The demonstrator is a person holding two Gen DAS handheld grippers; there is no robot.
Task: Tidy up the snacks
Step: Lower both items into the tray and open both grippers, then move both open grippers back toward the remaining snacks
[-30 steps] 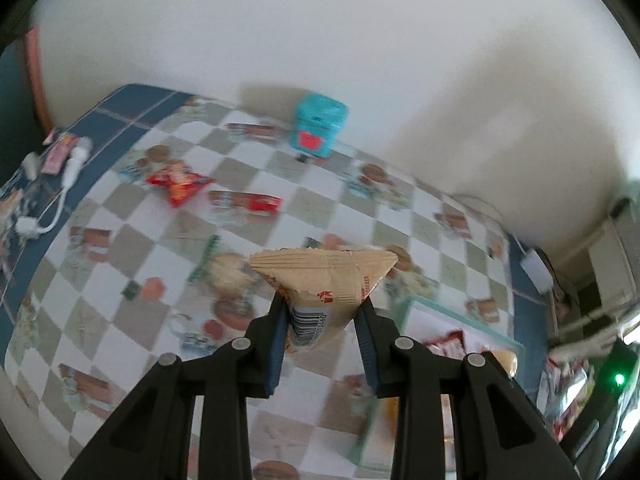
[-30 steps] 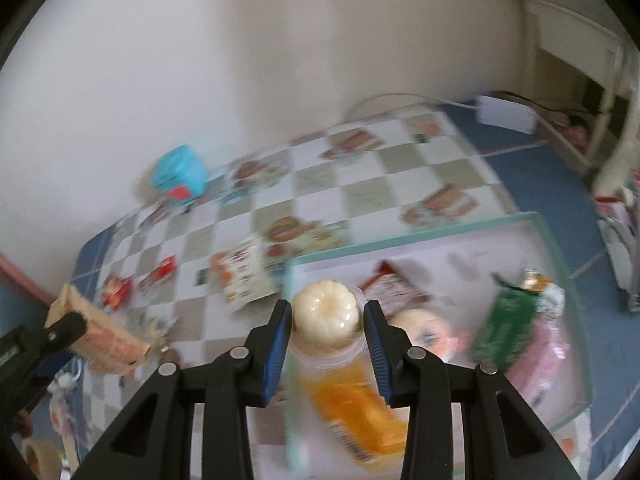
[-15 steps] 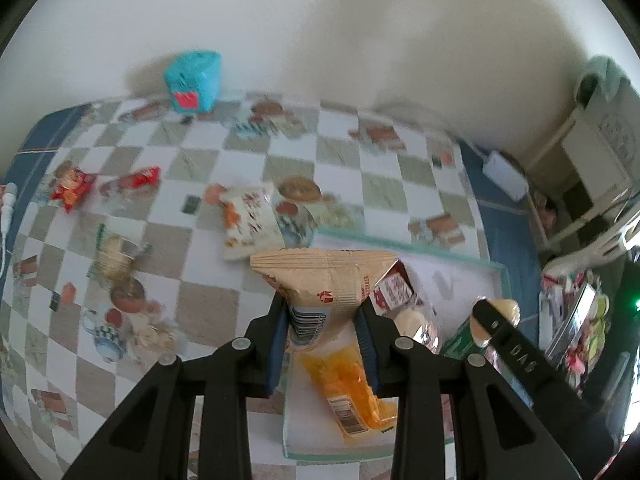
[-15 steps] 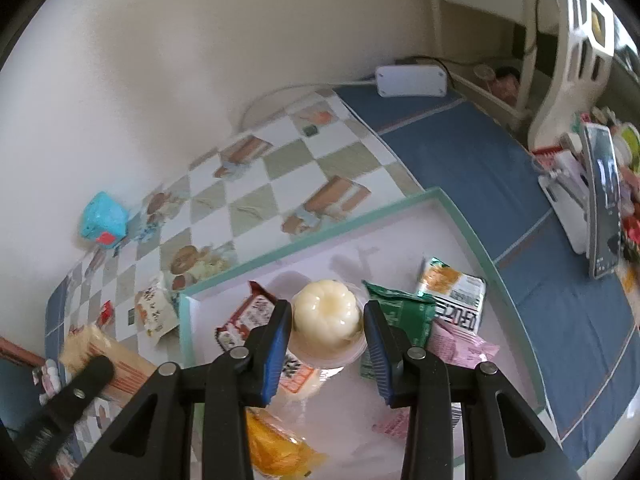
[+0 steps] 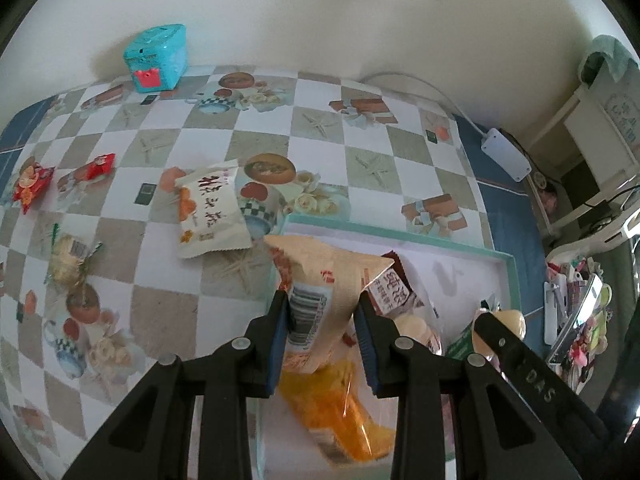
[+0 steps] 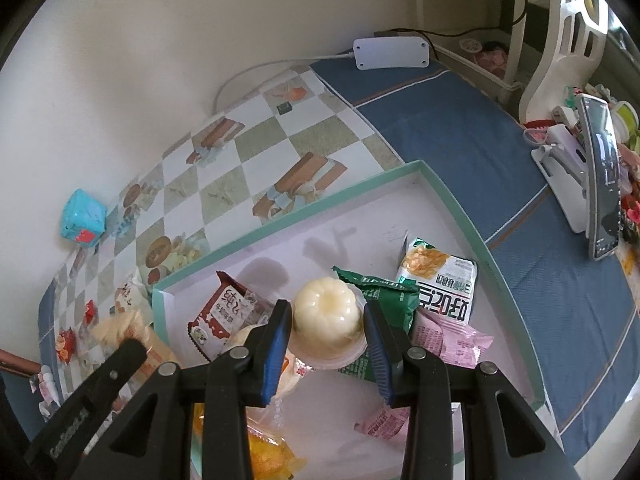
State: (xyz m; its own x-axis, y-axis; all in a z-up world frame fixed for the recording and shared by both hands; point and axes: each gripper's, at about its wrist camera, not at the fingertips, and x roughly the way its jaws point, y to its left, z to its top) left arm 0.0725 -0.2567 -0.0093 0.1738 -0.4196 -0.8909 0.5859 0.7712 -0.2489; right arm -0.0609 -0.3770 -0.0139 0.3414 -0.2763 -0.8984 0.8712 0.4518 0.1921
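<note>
My left gripper [image 5: 322, 320] is shut on a beige snack packet [image 5: 324, 280] with a barcode, held over the left end of the teal-rimmed white tray [image 5: 400, 236]. My right gripper [image 6: 326, 328] is shut on a pale yellow jelly cup [image 6: 326, 318], held over the tray [image 6: 460, 208]. In the tray lie a brown-red packet [image 6: 226, 312], a green packet [image 6: 384, 300], a white-green packet [image 6: 440, 284], pink packets [image 6: 448, 340] and an orange packet [image 5: 340, 412]. The left gripper and its packet show at the lower left of the right wrist view [image 6: 124, 336].
On the checkered tablecloth lie a white packet [image 5: 210, 208], two red packets [image 5: 96, 164] [image 5: 30, 184], and a clear-wrapped snack [image 5: 70, 256]. A teal box [image 5: 158, 56] stands by the wall. A white power adapter [image 6: 392, 52], a phone on a stand [image 6: 600, 176] and clutter sit right.
Both grippers have moved in over the tray with their loads. The left one came from the tablecloth to the tray's left end; the right one went further over the tray's middle.
</note>
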